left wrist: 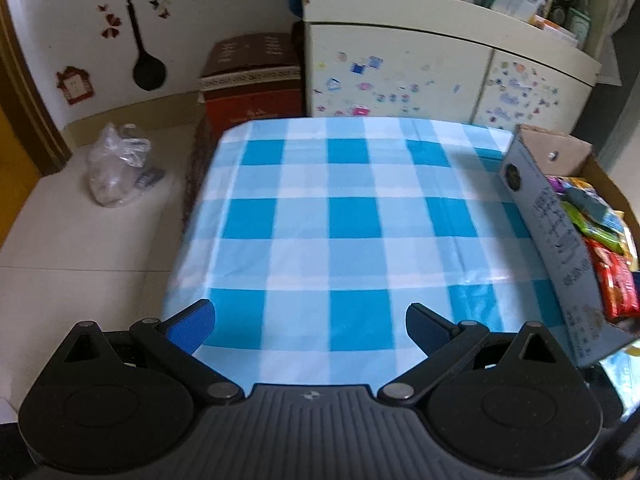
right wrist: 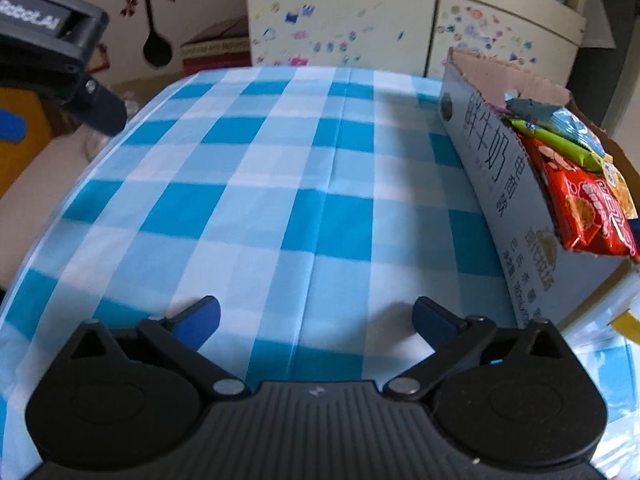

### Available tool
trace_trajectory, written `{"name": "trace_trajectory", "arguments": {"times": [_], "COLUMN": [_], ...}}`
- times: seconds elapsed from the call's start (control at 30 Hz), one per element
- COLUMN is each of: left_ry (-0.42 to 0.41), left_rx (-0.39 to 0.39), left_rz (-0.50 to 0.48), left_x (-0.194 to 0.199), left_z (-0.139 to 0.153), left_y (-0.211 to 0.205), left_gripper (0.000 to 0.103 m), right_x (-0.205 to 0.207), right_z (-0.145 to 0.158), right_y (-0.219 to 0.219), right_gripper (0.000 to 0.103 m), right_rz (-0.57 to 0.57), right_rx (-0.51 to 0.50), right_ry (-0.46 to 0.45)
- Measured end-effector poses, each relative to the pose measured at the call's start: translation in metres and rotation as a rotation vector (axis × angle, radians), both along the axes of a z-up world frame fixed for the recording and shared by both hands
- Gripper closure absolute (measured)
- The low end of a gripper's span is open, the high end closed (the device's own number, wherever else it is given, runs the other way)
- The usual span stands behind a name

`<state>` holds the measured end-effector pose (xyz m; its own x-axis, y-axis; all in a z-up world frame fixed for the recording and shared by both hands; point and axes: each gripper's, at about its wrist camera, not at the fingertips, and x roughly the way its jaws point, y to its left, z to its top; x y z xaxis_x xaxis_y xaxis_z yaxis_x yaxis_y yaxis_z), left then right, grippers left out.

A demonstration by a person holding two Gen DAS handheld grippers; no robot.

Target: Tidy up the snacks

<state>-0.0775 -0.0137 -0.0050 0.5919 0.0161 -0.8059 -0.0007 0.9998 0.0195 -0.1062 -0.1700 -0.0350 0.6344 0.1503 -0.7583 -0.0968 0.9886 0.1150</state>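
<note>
"RobotAI" is being shown in white letters on the left gripper's [right wrist: 60, 60] black body. Large characters "鲜牛奶" are being displayed on the cardboard box's [right wrist: 500, 168] side wall, at the table's right edge.

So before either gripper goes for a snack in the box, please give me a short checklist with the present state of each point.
1. Left gripper jaws open, nothing between them: ok.
2. Right gripper jaws open, nothing between them: ok.
3. Cardboard box stands at the right edge of the checked tablecloth, top open: ok.
4. Snack packets visible in the box, the red one on top and reachable from above: ok.
5. Bare cloth in front of both grippers for laying packets out: ok.
6. How many packets lie deeper in the box: cannot tell.
</note>
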Motion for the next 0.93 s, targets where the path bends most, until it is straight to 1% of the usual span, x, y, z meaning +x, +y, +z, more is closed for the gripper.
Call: {"name": "trace_trajectory", "arguments": {"times": [0.1, 0.2, 0.33, 0.53, 0.63, 0.7, 0.77, 0.93], "left_ry": [0.012, 0.023, 0.038, 0.052, 0.072, 0.093, 0.125, 0.177], "left_rx": [-0.009, -0.011, -0.018, 0.003, 0.014, 0.007, -0.008, 0.003], "left_rz": [-0.006, 0.002, 0.022, 0.037, 0.046, 0.045, 0.037, -0.017], "left_x": [0.001, 0.003, 0.006, 0.011, 0.014, 0.017, 0.022, 0.041], "left_z": [-0.001, -0.003, -0.005, -0.011, -0.015, -0.017, -0.020, -0.022], "left_y": [-0.003, -0.002, 0.001, 0.002, 0.006, 0.008, 0.010, 0.007], "left_gripper": [0.000, 0.000, 0.000, 0.000, 0.000, 0.000, 0.000, 0.000], "right_x": [0.007, 0.013, 0.023, 0.029, 0.030, 0.030, 0.029, 0.029], "right_z": [-0.004, -0.009, -0.014, -0.015, -0.015, -0.015, -0.015, -0.015], "right_y": [0.003, 0.006, 0.007, 0.008, 0.008, 0.009, 0.008, 0.009], "right_gripper": [0.000, 0.000, 0.000, 0.000, 0.000, 0.000, 0.000, 0.000], "right_rz": [-0.003, 0.000, -0.003, 0.005, 0.005, 0.005, 0.004, 0.005], "right_rx": [0.014, 0.007, 0.014, 0.016, 0.016, 0.016, 0.017, 0.017], "right_ry": [-0.049, -0.109, -0.150, -0.155, -0.156, -0.156, -0.157, -0.157]}}
